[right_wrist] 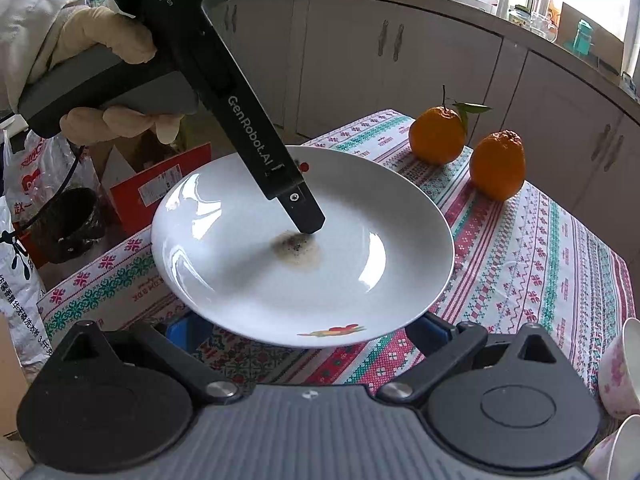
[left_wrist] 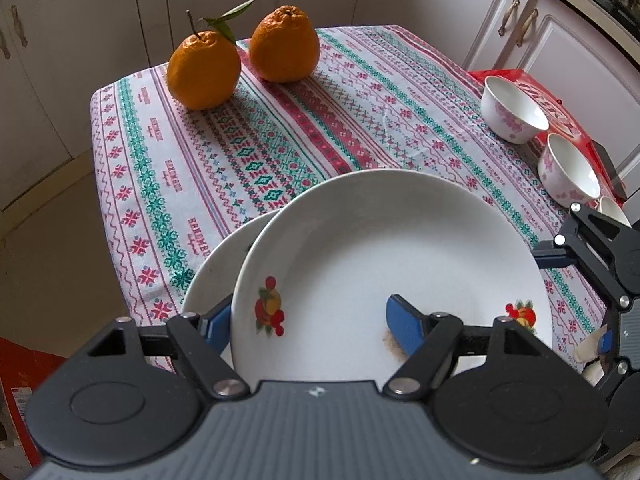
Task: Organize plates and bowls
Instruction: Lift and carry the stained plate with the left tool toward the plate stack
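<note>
Where legible, "GenRobot.AI" on left tongs (right_wrist: 308,228).

On the left tool's (right_wrist: 308,222) black body we read "DAS" near the top, with "Data Acquisition System" in small print beside it, and "GenRobot.AI" in white letters down its arm. The patterned tablecloth (left_wrist: 280,152) on the worktop carried the woven word "HANDMADE", repeated along its pale stripes. The red box (left_wrist: 560,112) at the far right bore large white lettering that we could not read. The white plastic bag (right_wrist: 20,272) at the left showed Chinese characters, too small and creased to read reliably.
</note>
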Action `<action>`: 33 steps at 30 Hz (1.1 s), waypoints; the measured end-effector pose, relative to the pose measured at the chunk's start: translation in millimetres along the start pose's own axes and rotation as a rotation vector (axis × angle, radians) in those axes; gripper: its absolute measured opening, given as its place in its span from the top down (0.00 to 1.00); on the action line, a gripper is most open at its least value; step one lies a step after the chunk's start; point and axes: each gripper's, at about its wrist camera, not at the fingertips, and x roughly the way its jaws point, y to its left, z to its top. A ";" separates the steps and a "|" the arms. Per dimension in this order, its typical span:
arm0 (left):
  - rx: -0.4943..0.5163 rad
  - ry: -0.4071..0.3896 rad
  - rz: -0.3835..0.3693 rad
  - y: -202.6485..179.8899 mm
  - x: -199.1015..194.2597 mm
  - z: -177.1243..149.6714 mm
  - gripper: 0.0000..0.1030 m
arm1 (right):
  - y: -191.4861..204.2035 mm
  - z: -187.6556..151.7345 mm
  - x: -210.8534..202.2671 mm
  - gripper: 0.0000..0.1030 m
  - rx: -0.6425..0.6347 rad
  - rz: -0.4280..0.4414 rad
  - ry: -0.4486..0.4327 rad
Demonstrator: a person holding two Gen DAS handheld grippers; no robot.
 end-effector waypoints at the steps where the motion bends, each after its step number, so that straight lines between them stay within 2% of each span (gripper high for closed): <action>1: 0.001 0.002 0.001 -0.1 1.0 0.2 0.25 | -0.1 -0.3 0.5 0.00 0.002 0.000 0.001; 19: -0.011 0.021 0.016 4.2 6.6 -1.0 0.25 | 2.6 -0.1 -2.9 0.00 -0.013 0.009 -0.014; 33: -0.010 -0.002 0.031 8.9 2.5 -1.2 0.25 | 6.6 1.2 1.4 0.00 -0.025 0.014 -0.001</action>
